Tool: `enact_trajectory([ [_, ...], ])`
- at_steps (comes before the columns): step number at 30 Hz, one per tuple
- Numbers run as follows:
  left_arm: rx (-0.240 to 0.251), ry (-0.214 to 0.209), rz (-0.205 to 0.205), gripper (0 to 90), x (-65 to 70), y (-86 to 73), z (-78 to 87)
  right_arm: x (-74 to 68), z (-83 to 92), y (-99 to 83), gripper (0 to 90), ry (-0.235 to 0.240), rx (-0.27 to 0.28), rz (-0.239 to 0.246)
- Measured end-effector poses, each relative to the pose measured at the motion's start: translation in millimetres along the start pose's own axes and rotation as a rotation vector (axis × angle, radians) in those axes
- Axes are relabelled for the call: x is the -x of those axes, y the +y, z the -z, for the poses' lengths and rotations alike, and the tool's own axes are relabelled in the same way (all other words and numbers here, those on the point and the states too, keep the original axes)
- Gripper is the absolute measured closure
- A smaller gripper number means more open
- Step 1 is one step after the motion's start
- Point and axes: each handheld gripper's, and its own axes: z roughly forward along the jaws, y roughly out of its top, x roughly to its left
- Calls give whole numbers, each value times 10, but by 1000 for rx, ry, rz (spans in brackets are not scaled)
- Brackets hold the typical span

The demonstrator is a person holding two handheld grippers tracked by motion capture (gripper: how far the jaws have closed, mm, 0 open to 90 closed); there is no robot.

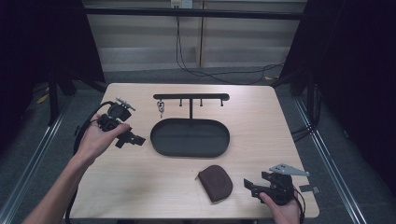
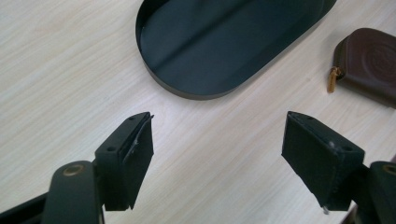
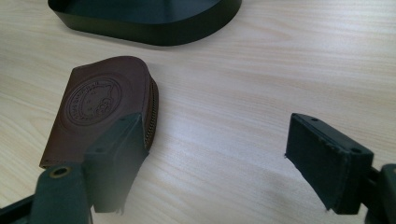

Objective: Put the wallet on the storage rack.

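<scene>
A black oval tray sits mid-table, with a thin post rising from its far edge to a black hook rail. A small metal key bunch hangs from the rail's left hook. A brown leather pouch lies flat near the front edge. My left gripper hovers just left of the tray. In the left gripper view it stands open over bare wood, with the tray's rim ahead and the pouch at the right. My right gripper is open too, and the pouch lies just beyond its left jaw.
The wooden table has bare room right of the tray and along the left front. Black cables trail across the floor behind the table. Dark curtains and metal rails flank both sides.
</scene>
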Motion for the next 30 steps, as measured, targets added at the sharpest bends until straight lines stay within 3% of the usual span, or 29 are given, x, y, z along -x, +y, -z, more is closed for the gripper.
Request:
enact_trajectory([
  [4, 74, -15, 7, 236, -15, -259, -67, -17, -9, -3, 186, 15, -10, 14],
  [6, 125, -52, 24, 237, -27, -416, -111, -19, -14, -1, 185, 18, -15, 16],
  [8, 146, -40, 35, 242, -42, -558, -148, -21, -9, -2, 179, 18, -12, 16],
  [11, 149, -69, 56, 239, -48, -744, -223, -16, -22, 6, 159, 13, -16, 11],
  [14, 156, -67, 84, 199, -38, -939, -283, -30, -35, 21, 159, 28, -30, 24],
  [16, 166, -65, 81, 199, -29, -1056, -306, -40, -47, 37, 159, 53, -42, 28],
  [17, 188, -61, 101, 199, -13, -1119, -315, -46, -60, 48, 159, 59, -52, 28],
  [19, 205, -76, 97, 199, 26, -1224, -340, -56, -90, 74, 163, 82, -77, 21],
  [22, 242, -37, 94, 199, 153, -1342, -340, -108, -107, 133, 176, 98, -106, 31],
  [24, 266, -45, 80, 198, 226, -1410, -324, -143, -97, 186, 178, 106, -101, 48],
  [26, 285, -54, 79, 198, 290, -1480, -330, -165, -84, 235, 239, 109, -88, 60],
  [28, 300, -65, 96, 196, 324, -1552, -356, -175, -71, 284, 263, 106, -89, 70],
  [30, 285, -71, 118, 190, 345, -1609, -395, -187, -60, 322, 269, 106, -86, 81],
])
